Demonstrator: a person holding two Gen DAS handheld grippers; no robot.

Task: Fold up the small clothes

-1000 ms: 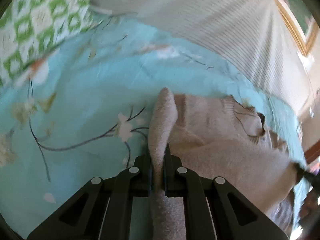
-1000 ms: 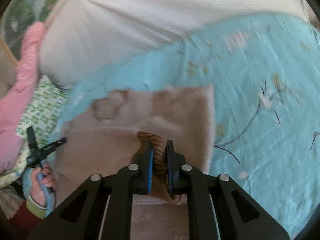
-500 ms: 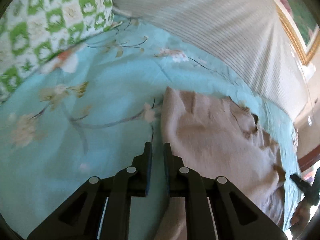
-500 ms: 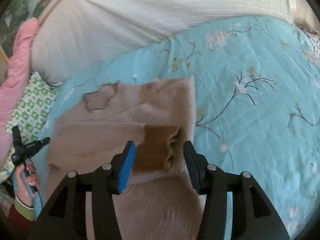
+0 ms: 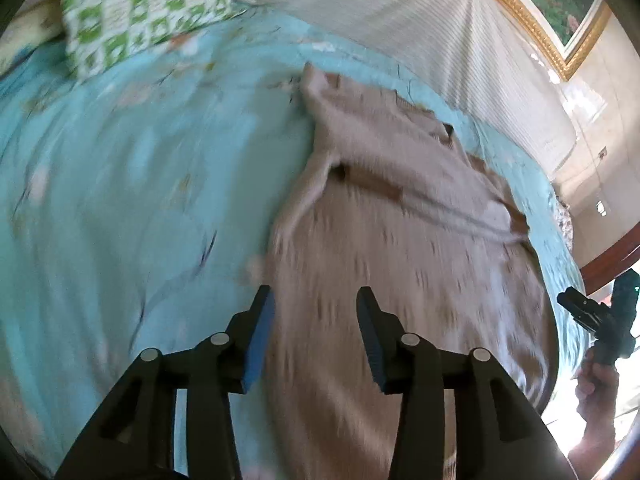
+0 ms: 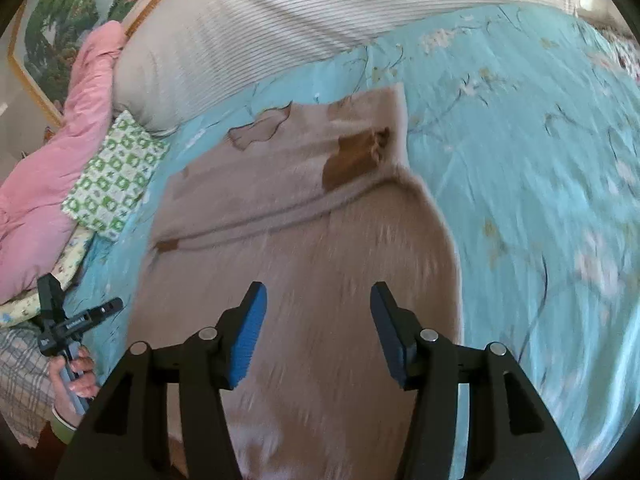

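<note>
Two grippers hang over a beige sweater (image 5: 400, 248) spread on a bed with a turquoise floral bedspread (image 5: 120, 200). In the left wrist view the left gripper (image 5: 316, 308) sits at lower centre, its fingers (image 5: 260, 332) apart and opening, nothing clamped between them, only blurred knit below. In the right wrist view the right gripper (image 6: 318, 300) likewise has its fingers (image 6: 250, 328) apart and opening, pads clear of the cloth. The sweater fills the middle of both frames, a brown cuff (image 6: 352, 156) folded across its upper part. A green-and-white checked pillow (image 6: 114, 180) and a pink quilt (image 6: 52, 172) lie at left.
</note>
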